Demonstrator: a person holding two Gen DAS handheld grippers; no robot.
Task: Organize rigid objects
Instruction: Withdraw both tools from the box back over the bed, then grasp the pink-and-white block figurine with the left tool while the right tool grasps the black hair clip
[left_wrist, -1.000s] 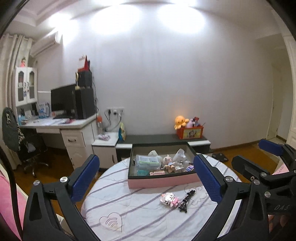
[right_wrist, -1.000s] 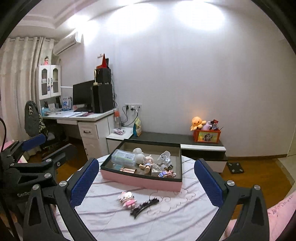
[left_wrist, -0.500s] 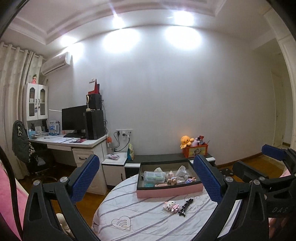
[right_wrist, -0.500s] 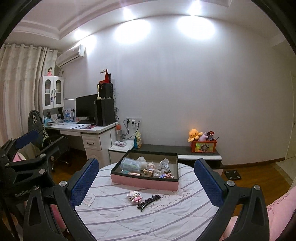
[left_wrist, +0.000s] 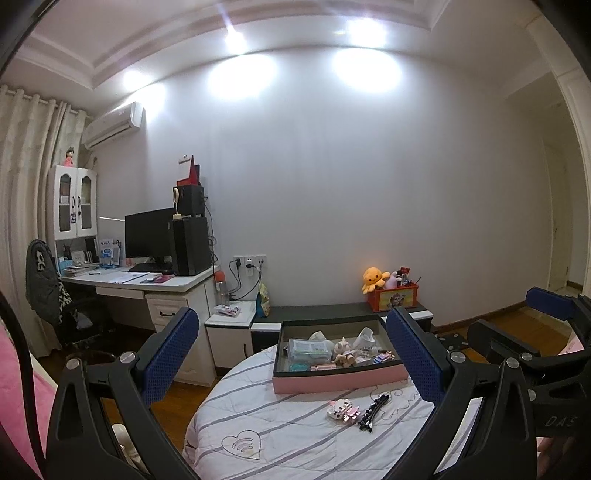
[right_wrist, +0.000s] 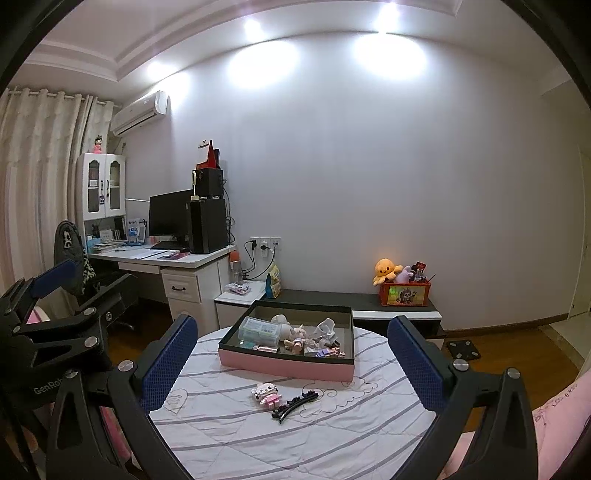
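A pink open box (left_wrist: 338, 382) (right_wrist: 286, 363) with a dark inside stands on a round table with a striped white cover (left_wrist: 280, 435) (right_wrist: 229, 424). It holds a clear case (right_wrist: 258, 328), small dolls and trinkets. In front of it lie a pink toy (left_wrist: 341, 408) (right_wrist: 266, 394) and a black hair clip (left_wrist: 373, 411) (right_wrist: 295, 404). My left gripper (left_wrist: 291, 354) and right gripper (right_wrist: 291, 354) are both open and empty, held well back from the table. The right gripper shows at the right of the left wrist view (left_wrist: 546, 306), the left gripper at the left of the right wrist view (right_wrist: 51, 275).
A desk with monitor and computer tower (right_wrist: 207, 225) stands at the left with a chair (right_wrist: 74, 254). A low dark bench (right_wrist: 369, 301) behind the table carries a red toy box (right_wrist: 404, 293) and an orange plush. Pink bedding lies at both lower edges.
Both grippers have pulled back and tilted up, so the table and box look smaller and more of the ceiling shows. Both stay open. The objects have not moved.
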